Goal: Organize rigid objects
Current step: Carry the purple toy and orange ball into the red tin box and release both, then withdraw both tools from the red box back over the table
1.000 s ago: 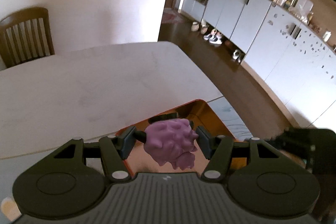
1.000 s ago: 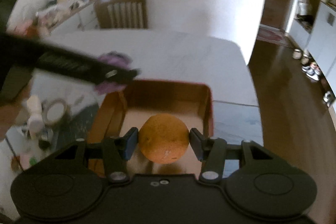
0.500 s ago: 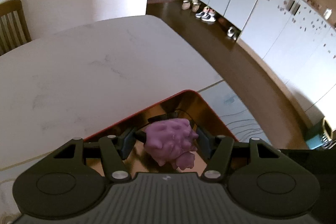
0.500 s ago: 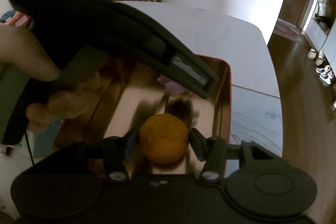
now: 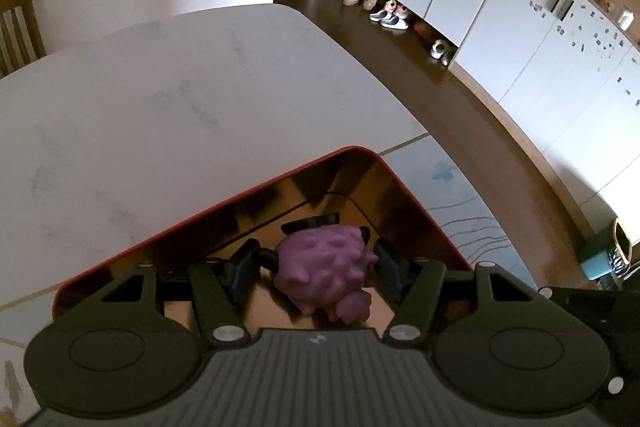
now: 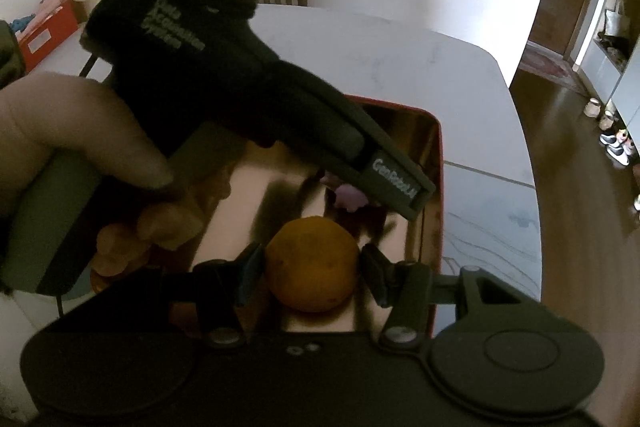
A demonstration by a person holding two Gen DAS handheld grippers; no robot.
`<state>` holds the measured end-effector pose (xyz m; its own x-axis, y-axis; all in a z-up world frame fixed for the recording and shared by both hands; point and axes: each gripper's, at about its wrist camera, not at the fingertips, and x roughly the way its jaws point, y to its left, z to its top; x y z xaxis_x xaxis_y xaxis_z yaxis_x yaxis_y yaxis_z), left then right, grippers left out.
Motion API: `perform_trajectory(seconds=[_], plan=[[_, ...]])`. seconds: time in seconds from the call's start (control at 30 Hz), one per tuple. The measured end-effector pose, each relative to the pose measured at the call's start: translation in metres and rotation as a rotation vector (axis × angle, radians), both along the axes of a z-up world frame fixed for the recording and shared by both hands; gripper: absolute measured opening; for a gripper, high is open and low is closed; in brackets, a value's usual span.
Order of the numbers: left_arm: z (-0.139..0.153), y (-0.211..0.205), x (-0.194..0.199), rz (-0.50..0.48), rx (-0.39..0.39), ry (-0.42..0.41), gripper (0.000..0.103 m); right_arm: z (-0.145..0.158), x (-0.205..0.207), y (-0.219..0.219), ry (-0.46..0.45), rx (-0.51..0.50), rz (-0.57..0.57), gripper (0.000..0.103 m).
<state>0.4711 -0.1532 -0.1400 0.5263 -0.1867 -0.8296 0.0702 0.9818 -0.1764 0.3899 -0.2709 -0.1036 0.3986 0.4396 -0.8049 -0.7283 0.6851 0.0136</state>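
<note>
- My left gripper [image 5: 318, 267] has its fingers [image 5: 240, 273] closed about halfway on a knobbly purple toy [image 5: 324, 273]; my right gripper [image 6: 312, 271] pinches an orange [image 6: 312, 265] the same way.
- Both loads hang inside the red-rimmed metal tray [image 5: 248, 193] — low, I judge, so they drop without rolling.
- The toy sits toward the far corner, the orange nearer me.
- Room is tight: the left gripper's body [image 6: 280, 99] crosses above the orange, and tray walls crowd both sides — the marble table [image 5: 160, 99] beyond lies bare.
</note>
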Motion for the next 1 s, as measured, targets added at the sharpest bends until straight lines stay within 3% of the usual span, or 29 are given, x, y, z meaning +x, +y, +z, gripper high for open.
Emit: perform_trajectory(seconds=[0.23, 0.3, 0.83, 1.0], plan=[[0.001, -0.007, 0.0, 0.018, 0.018, 0.043, 0.063, 0.004, -0.001, -0.01, 0.018, 0.043, -0.042, 0.055], [0.003, -0.007, -0.004, 0.019, 0.017, 0.043, 0.067, 0.007, -0.001, -0.013, 0.025, 0.057, -0.045, 0.056], [0.06, 0.006, -0.054, 0.069, 0.035, -0.088, 0.074, 0.039, -0.016, -0.043, 0.011, 0.159, -0.091, 0.068], [0.08, 0.014, -0.078, 0.093, 0.032, -0.128, 0.08, 0.048, -0.024, -0.044, 0.0, 0.18, -0.094, 0.077]])
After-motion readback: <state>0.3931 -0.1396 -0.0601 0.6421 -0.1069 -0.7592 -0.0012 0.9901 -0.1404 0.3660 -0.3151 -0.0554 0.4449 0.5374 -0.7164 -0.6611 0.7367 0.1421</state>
